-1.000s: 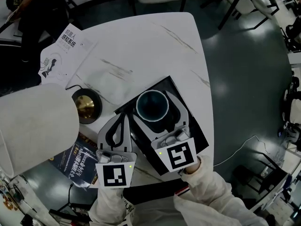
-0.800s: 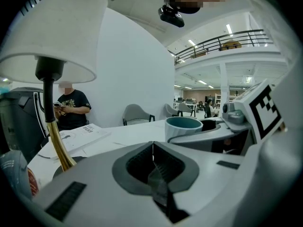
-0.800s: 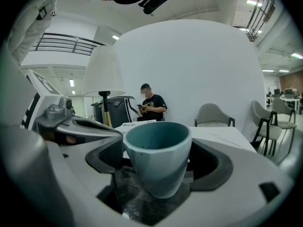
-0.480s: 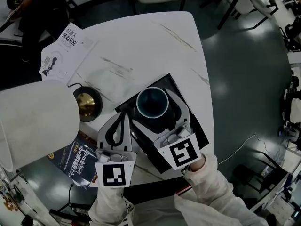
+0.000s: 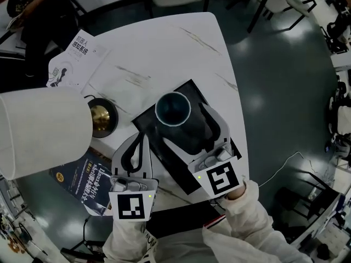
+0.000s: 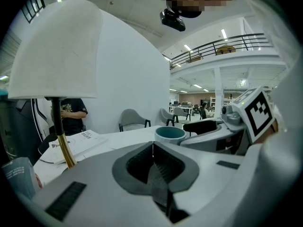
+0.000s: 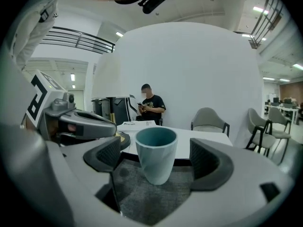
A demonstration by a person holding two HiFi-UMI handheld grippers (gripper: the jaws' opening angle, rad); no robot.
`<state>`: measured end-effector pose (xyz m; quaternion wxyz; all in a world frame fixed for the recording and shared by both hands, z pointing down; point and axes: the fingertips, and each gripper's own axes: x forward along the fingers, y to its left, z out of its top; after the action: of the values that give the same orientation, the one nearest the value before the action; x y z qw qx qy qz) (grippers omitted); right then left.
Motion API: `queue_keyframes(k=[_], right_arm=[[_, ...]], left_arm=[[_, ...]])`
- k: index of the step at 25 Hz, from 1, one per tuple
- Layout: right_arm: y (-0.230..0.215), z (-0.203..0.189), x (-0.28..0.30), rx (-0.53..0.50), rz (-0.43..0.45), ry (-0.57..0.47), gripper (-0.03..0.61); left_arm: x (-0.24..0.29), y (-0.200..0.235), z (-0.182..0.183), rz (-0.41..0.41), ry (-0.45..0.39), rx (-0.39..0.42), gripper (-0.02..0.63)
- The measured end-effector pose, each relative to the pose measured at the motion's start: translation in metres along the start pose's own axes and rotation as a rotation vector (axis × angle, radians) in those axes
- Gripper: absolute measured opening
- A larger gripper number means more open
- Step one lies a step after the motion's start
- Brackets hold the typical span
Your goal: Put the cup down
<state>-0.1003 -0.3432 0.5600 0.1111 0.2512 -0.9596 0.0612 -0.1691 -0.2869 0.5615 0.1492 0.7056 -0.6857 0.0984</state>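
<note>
Right hand-held gripper stood with its jaws spread wide on either side of the teal cup, and neither pad touched it. That cup sat upright on a dark mat laid on the near part of the white tabletop. Just to the left, the left hand-held gripper had its jaws pressed together on nothing, near a white-shaded lamp.

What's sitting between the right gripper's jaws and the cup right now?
Nothing. In the right gripper view the cup stands upright on the dark mat between the open jaws of the right gripper, with a bare gap on each side.
</note>
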Motion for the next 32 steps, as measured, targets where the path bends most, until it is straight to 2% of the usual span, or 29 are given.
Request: queue_keyframes(k=[8, 16, 21, 32], right_arm=[[0.009, 0.009, -0.04, 0.02, -0.07, -0.025, 0.457], [0.038, 0.027, -0.078, 0.055, -0.109, -0.078, 0.456], [0.058, 0.021, -0.108, 0.081, -0.125, -0.052, 0.456], [0.108, 0.058, -0.177, 0.085, -0.195, -0.127, 0.435]], left_arm=[[-0.024, -0.018, 0.007, -0.042, -0.032, 0.034, 0.011], [-0.065, -0.034, 0.017, -0.078, -0.058, 0.074, 0.011], [-0.099, -0.044, 0.024, -0.097, -0.066, 0.098, 0.012], [-0.183, -0.059, 0.034, -0.125, -0.082, 0.163, 0.011]])
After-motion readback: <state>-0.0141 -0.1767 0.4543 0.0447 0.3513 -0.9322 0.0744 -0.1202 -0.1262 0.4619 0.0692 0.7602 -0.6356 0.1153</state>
